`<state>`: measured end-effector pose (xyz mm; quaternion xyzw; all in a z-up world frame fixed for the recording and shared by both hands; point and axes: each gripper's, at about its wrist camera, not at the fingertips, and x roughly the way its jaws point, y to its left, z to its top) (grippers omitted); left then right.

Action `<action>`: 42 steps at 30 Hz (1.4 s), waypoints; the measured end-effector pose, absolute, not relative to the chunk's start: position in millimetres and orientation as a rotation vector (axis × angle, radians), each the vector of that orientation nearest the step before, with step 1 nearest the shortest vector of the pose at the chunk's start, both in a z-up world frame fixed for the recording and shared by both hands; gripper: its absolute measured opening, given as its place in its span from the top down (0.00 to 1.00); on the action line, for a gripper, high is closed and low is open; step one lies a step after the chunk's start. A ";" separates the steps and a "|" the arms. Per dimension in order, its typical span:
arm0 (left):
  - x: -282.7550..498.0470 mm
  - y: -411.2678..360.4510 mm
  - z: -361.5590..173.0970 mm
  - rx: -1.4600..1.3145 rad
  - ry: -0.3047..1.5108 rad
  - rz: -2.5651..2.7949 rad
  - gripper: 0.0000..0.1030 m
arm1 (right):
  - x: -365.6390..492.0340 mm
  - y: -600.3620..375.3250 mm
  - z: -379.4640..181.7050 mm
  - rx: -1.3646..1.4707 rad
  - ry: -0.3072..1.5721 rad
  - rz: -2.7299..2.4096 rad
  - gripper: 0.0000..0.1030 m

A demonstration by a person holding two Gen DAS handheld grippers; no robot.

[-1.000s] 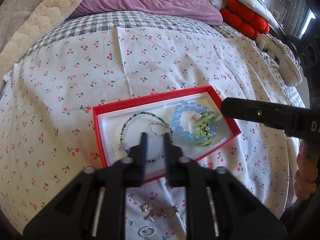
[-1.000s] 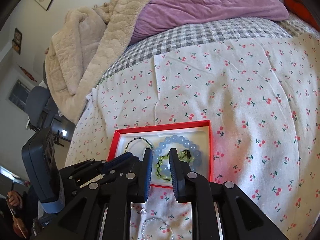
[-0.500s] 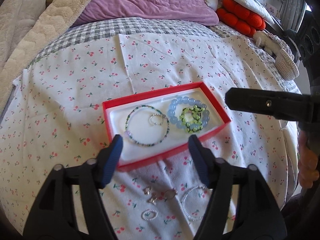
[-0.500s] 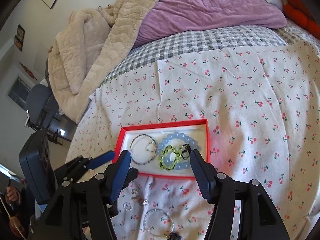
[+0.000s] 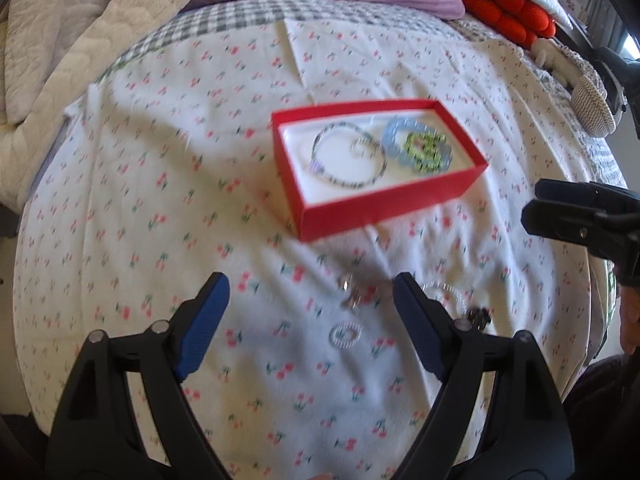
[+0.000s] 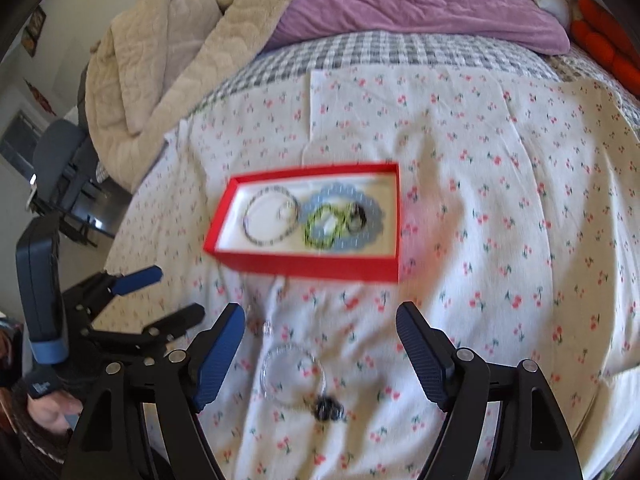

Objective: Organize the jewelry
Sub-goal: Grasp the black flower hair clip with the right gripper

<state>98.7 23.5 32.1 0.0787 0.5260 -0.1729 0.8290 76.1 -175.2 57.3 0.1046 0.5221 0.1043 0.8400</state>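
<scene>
Both jaws have just been opening, nothing between them. Left view: left gripper (image 5: 306,292) spread wide over small metal earrings (image 5: 352,294) and a pearly ring (image 5: 345,333) on the soft cherry-print sheet (image 5: 160,184); tiny pieces could sink into folds or slip the pads. Right view: right gripper (image 6: 320,322) gapes above a clear beaded bracelet (image 6: 292,374) near the bed's front edge; the stiff red box (image 6: 304,258) already holds bracelets.

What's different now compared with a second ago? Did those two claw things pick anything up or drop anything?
Both have pulled back from the red box toward the near edge of the bed. The left gripper and right gripper were nearly shut over the box; their jaws have just been opening and now stand wide, with nothing held. The bracelets stay in the box, and the clear bracelet and small pieces still lie on the cloth.
</scene>
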 end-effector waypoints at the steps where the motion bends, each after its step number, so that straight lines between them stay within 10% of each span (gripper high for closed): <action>1: 95.3 24.4 31.1 0.171 1.126 -0.363 0.18 | 73.0 -174.6 55.4 0.219 1.115 0.217 0.23; 23: 76.0 17.4 -7.0 0.226 1.281 -0.456 0.23 | 47.7 -166.6 -9.0 0.226 1.381 0.244 0.24; 33: 61.2 -9.2 -4.2 0.298 1.254 -0.565 0.32 | 46.9 -166.0 -35.5 0.266 1.460 0.258 0.73; 42: 52.5 -26.6 -5.1 0.340 1.227 -0.637 0.43 | 45.2 -165.4 -22.2 0.200 1.406 0.232 0.73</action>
